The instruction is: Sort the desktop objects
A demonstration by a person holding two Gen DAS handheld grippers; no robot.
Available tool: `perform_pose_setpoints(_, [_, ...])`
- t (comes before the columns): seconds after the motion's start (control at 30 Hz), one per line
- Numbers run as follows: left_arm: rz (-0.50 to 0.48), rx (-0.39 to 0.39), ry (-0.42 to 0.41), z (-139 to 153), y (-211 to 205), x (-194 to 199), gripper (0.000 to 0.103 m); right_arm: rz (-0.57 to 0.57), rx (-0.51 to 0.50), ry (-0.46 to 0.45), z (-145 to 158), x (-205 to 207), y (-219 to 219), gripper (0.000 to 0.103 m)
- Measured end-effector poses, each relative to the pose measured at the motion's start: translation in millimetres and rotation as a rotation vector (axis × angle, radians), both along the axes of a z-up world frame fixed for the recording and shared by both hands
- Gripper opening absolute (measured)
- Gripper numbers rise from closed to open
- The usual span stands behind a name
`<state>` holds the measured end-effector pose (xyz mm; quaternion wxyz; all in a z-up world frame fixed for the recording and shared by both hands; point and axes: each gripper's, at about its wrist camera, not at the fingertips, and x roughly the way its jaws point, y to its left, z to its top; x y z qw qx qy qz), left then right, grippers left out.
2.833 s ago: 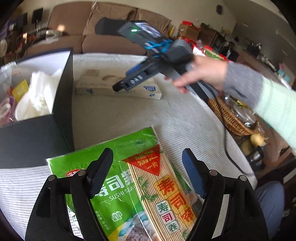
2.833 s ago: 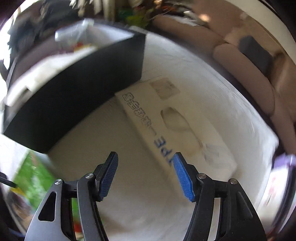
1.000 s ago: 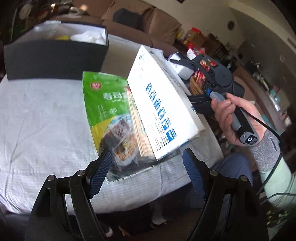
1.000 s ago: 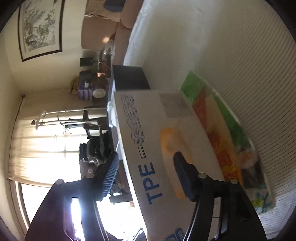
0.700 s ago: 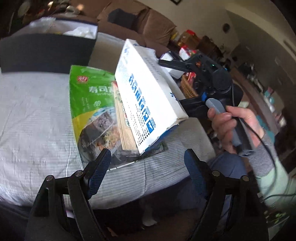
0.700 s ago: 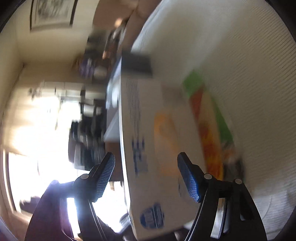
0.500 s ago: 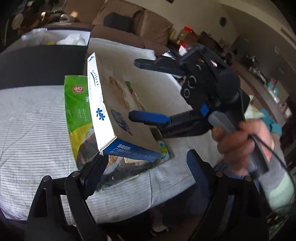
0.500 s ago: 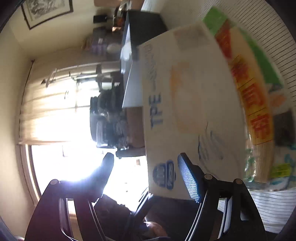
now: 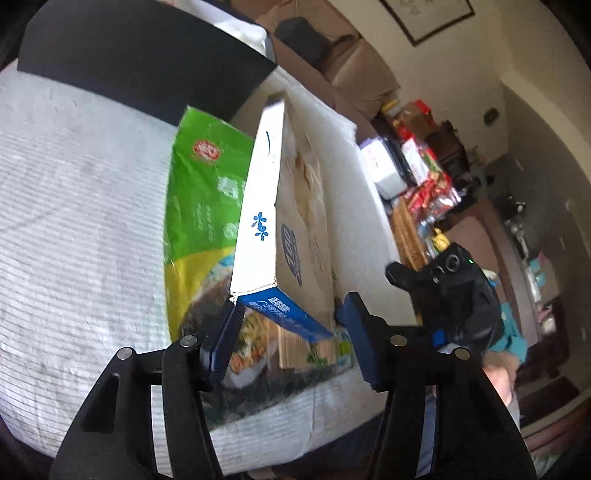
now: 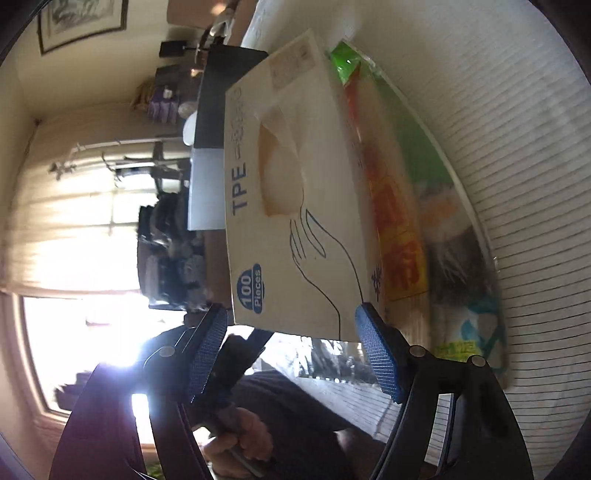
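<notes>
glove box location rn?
Centre of both wrist views: the glove box stands tilted on edge over the green seaweed pack, near end between the left tool's closing jaws, black bin behind.

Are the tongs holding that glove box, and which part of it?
The glove box stands on edge over the sushi kit packet. The left tongs are closing around its near end; whether they grip yet cannot be told.

Living room bkgd behind the table.
Brown sofa [image 9: 354, 70] at far end, framed picture [image 9: 428, 14] on wall; bright curtained window [image 10: 74, 206] w/ glare.
</notes>
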<state>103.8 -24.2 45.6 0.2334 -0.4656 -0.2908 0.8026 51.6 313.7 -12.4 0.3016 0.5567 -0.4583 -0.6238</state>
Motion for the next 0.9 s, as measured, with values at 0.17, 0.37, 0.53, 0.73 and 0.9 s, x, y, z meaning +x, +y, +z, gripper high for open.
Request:
perform_pose_setpoints(0.17, [0.040,0.069,0.012,-4.5,0.9,-14.4,0.077,0.008,-0.058,-0.012,-1.4,-4.5,-19.2,0.075])
perform_pose_setpoints(0.37, [0.113,0.162,0.021,-6.5,-6.5,-31.2,0.026,-0.021,-0.121,-0.022,-4.9,-7.3,-26.2,0.074])
perform_pose_setpoints(0.53, [0.045,0.040,0.026,8.2,-0.6,-51.8,0.025,-0.011,-0.105,0.001,8.7,-8.0,-8.6,0.076])
perform_pose_setpoints(0.73, [0.014,-0.151,0.013,18.9,-14.0,-87.1,0.034,-0.017,0.448,0.309,78.7,-62.4,35.3,0.076])
perform_pose_setpoints(0.9, [0.055,-0.370,0.004,22.9,-17.1,-101.0,0.062,0.020,0.768,0.380,86.8,-122.3,35.2,0.076])
